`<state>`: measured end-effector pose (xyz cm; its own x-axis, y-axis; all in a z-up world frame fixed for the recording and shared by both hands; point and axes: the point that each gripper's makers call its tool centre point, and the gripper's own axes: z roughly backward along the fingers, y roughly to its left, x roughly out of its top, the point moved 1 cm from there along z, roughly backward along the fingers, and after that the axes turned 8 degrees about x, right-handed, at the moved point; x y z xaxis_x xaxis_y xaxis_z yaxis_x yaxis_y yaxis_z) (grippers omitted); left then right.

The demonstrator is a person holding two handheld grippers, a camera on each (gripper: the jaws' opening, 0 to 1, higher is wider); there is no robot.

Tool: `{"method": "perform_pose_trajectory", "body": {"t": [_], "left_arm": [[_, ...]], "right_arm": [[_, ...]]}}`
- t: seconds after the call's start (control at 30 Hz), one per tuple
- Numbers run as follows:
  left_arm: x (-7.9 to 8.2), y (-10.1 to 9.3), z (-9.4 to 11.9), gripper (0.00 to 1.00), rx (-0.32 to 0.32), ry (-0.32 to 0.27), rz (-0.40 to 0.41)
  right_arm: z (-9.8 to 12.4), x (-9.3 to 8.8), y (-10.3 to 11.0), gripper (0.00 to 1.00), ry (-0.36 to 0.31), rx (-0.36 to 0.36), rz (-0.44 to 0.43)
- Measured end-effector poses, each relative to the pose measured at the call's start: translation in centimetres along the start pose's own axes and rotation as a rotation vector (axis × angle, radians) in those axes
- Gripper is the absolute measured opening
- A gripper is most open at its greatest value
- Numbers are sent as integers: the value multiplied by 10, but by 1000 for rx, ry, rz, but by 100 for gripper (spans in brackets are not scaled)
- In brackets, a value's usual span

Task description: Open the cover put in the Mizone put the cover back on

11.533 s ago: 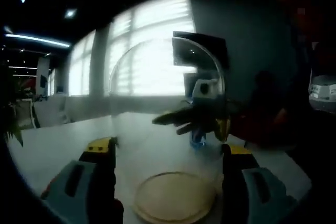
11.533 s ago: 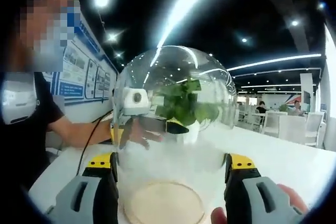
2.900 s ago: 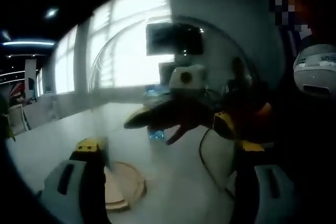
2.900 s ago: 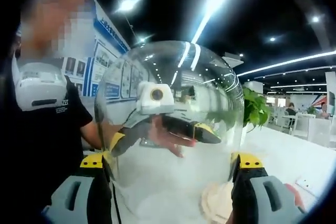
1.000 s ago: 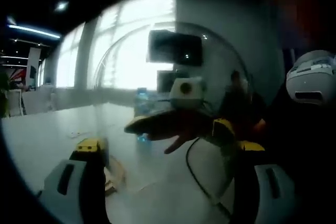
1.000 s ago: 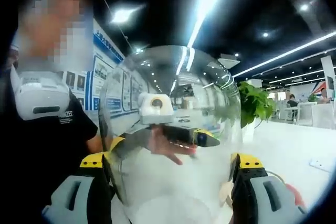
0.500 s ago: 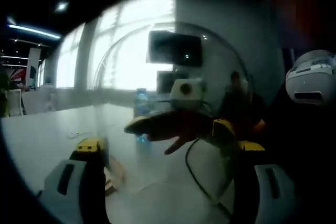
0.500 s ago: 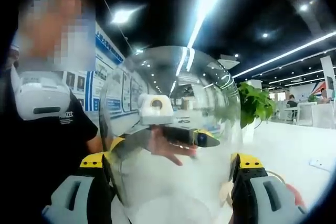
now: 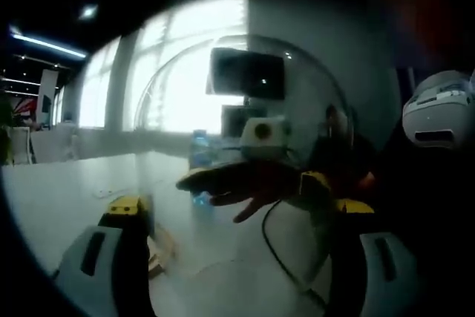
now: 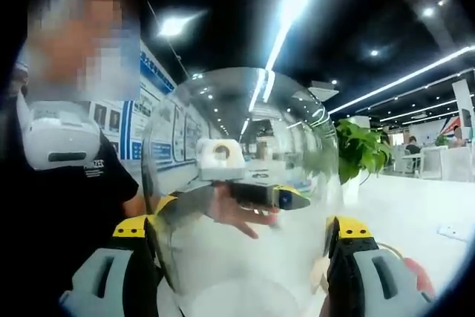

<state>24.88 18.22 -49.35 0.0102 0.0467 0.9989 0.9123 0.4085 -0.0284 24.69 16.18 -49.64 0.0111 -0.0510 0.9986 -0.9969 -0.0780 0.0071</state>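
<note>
Glass cover [image 10: 241,183] gripped between both hand-held grippers [image 9: 237,217] [image 10: 241,231]; we should keep it level, setting it on the desk [image 9: 67,183].

Glass cover [image 10: 241,183] blocks the white table [image 9: 67,191] ahead.

left view: close, windowward | right view: opposite (toward person) | shared: glass dome [image 9: 245,146]

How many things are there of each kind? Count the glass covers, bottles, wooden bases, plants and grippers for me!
Glass cover: 1
Blue bottle: 1
Wooden base: 1
Green plant: 1
Grippers: 2, left gripper and right gripper
Total: 6
</note>
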Motion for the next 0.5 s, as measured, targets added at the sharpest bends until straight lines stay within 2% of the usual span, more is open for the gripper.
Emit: {"method": "perform_pose_trajectory", "body": {"t": [0.13, 0.33, 0.5], "left_arm": [[0, 1, 3, 86, 1, -2, 5], [3, 6, 17, 82, 11, -41, 52], [5, 6, 24, 78, 25, -50, 30]], "right_arm": [[1, 0, 0, 90, -5, -1, -1], [10, 1, 1, 85, -21, -2, -12], [18, 3, 5, 80, -24, -27, 9]]}}
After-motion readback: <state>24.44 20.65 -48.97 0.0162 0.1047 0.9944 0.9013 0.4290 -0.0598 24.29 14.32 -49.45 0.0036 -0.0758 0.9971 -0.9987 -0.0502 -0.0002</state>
